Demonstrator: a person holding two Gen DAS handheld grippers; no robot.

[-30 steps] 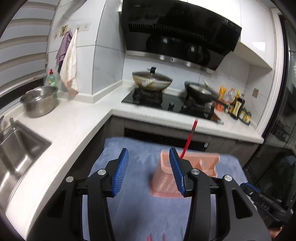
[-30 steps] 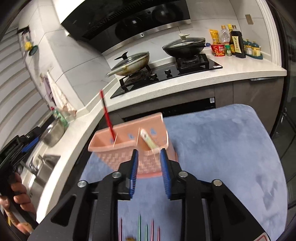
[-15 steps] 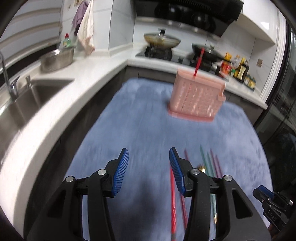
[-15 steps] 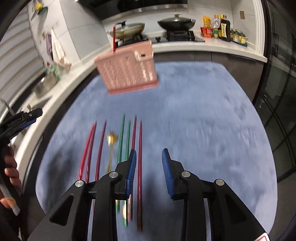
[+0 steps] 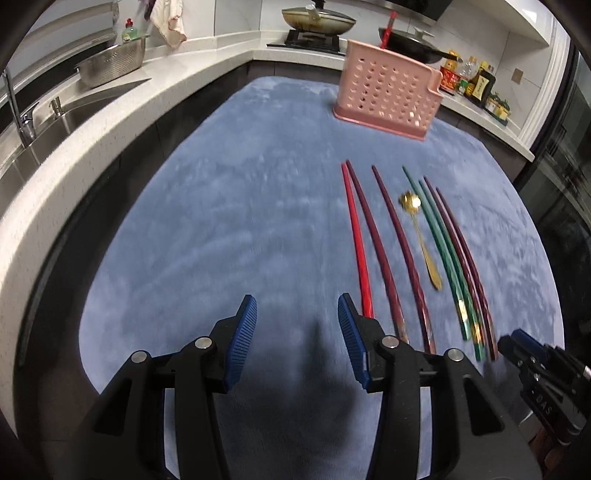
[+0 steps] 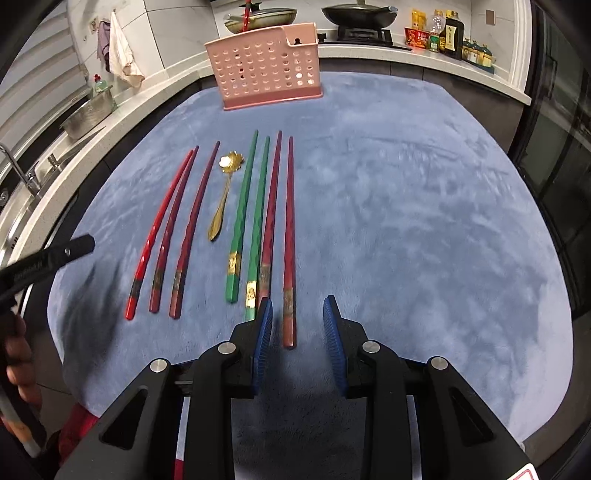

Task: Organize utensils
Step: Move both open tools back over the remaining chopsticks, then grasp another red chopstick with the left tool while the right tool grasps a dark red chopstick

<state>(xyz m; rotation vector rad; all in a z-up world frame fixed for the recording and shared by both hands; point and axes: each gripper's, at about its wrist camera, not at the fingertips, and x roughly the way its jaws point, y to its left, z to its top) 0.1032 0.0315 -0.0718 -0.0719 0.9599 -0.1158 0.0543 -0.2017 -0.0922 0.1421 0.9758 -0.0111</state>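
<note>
A pink perforated utensil holder (image 6: 265, 64) stands at the far side of a blue mat (image 6: 388, 206), with one red chopstick (image 6: 245, 16) upright in it. Several red, maroon and green chopsticks (image 6: 255, 206) and a gold spoon (image 6: 223, 192) lie in a row on the mat. My right gripper (image 6: 297, 314) is open and empty, its tips on either side of the near end of the rightmost red chopstick (image 6: 289, 243). My left gripper (image 5: 297, 314) is open and empty, just left of the bright red chopstick (image 5: 356, 236). The holder (image 5: 388, 92) shows in the left wrist view too.
A white counter (image 5: 92, 122) with a sink (image 5: 33, 125) and a steel bowl (image 5: 110, 64) runs along the left. A stove with pans (image 6: 354, 14) and sauce bottles (image 6: 443, 35) stands behind the holder. The right gripper (image 5: 546, 373) shows at the left view's lower right.
Both grippers pulled back from the holder and came down low over the near end of the chopstick row. Both stayed open and empty.
</note>
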